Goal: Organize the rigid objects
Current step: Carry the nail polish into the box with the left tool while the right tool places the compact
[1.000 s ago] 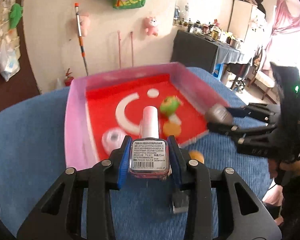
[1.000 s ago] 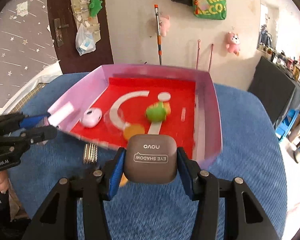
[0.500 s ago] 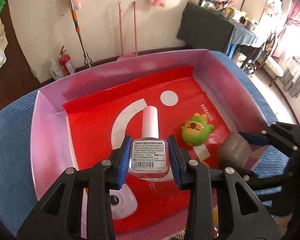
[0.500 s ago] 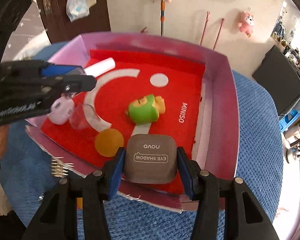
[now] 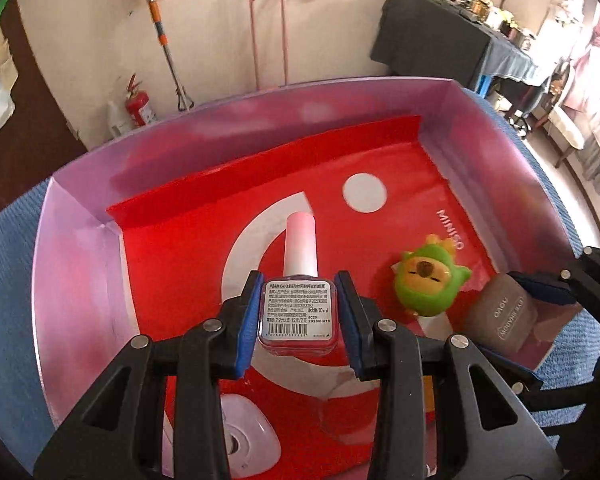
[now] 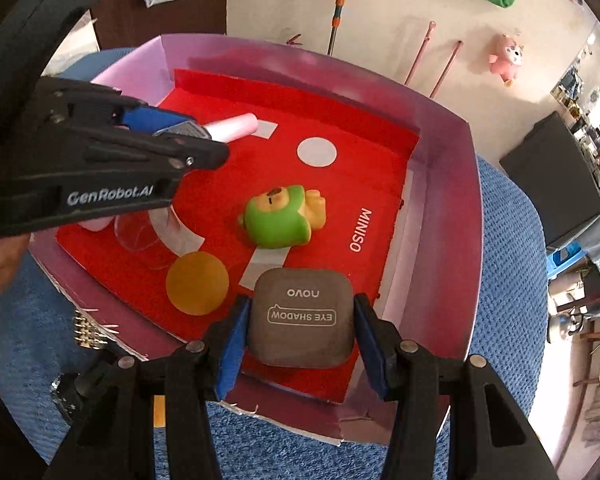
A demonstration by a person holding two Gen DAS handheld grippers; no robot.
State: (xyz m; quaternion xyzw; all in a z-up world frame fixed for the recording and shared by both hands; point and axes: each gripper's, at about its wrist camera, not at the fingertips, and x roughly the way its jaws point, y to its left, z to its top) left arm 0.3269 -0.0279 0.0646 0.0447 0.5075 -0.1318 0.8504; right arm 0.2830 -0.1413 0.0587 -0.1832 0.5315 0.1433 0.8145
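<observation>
Both grippers have come in over the box since a second ago, dropping lower toward its red floor.

Left wrist view: left gripper (image 5: 298, 314) clenched on the nail polish bottle (image 5: 298, 308), pink cap pointing ahead, held above the box (image 5: 76, 216) just left of the green toy (image 5: 428, 284). Let go from up here and I reckon it rolls into the white case (image 5: 248, 440).
Right wrist view: right gripper (image 6: 300, 330) grips the eye shadow compact (image 6: 302, 316) low at the box's near edge, beside the orange disc (image 6: 197, 283). Could snag that torn front wall.
</observation>
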